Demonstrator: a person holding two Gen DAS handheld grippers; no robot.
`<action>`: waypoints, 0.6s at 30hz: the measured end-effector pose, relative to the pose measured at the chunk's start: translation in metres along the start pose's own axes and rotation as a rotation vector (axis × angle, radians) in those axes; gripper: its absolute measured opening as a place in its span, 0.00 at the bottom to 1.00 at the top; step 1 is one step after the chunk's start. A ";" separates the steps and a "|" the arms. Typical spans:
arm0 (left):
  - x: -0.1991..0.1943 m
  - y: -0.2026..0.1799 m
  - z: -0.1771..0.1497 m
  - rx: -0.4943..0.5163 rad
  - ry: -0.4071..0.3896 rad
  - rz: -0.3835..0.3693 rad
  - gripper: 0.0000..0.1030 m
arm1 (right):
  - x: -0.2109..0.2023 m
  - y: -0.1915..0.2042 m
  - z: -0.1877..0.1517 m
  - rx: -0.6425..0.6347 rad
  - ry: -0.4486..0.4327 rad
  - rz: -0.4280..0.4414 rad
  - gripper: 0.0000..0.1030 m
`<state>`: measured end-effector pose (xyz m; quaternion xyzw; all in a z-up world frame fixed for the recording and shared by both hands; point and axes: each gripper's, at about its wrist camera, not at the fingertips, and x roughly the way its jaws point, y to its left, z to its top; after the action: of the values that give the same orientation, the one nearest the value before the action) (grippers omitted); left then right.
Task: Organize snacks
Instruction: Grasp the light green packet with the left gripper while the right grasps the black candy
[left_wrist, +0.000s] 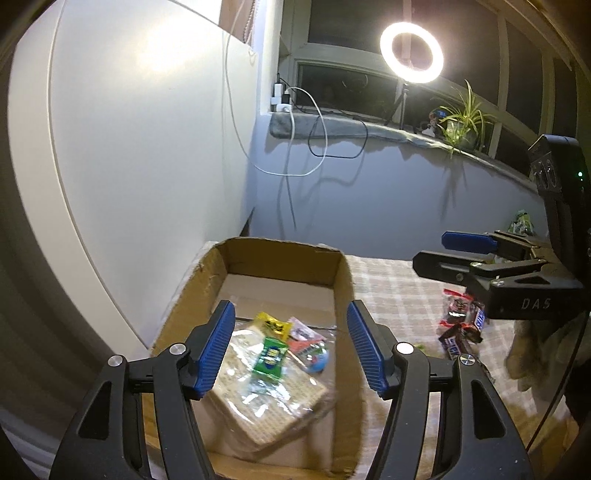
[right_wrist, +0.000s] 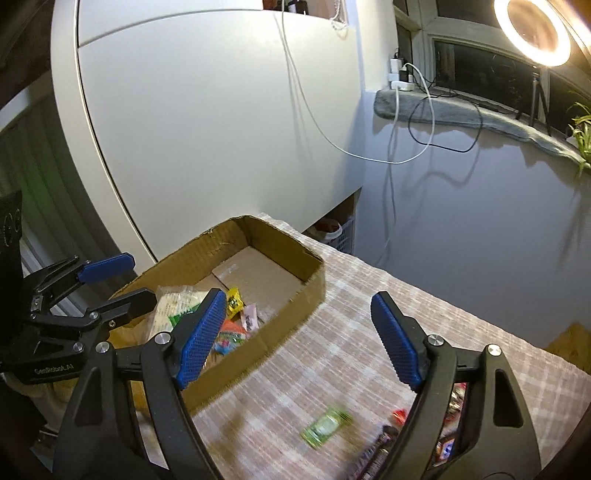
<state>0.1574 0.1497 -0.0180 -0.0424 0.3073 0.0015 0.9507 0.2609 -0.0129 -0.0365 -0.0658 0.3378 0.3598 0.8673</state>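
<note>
Left gripper (left_wrist: 291, 347) agape over cardboard box (left_wrist: 341, 273); right gripper (right_wrist: 299, 339) agape.

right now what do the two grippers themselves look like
Both are black plastic clamp-style frames with silver pivot screws and ribbed blue finger pads. The left gripper carries "SenRobot.AI" lettering, seen from the right wrist view. The right gripper carries "DAS" lettering and a small green light, seen from the left wrist view. No cables show.

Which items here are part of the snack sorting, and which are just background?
Job: cardboard box, cracker pack, small candies, chocolate bars, green candy, both open claws.
Background: ring light, cables, potted plant.
</note>
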 end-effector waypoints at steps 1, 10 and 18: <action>0.000 -0.003 -0.001 0.004 0.002 -0.005 0.61 | -0.003 -0.003 -0.002 0.000 0.005 -0.009 0.81; 0.001 -0.037 -0.012 0.017 0.036 -0.079 0.61 | -0.050 -0.051 -0.035 0.093 0.020 -0.091 1.00; 0.011 -0.075 -0.025 0.042 0.080 -0.163 0.61 | -0.086 -0.073 -0.080 0.089 0.033 -0.161 1.00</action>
<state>0.1540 0.0722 -0.0393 -0.0472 0.3404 -0.0843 0.9353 0.2220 -0.1449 -0.0524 -0.0600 0.3614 0.2722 0.8898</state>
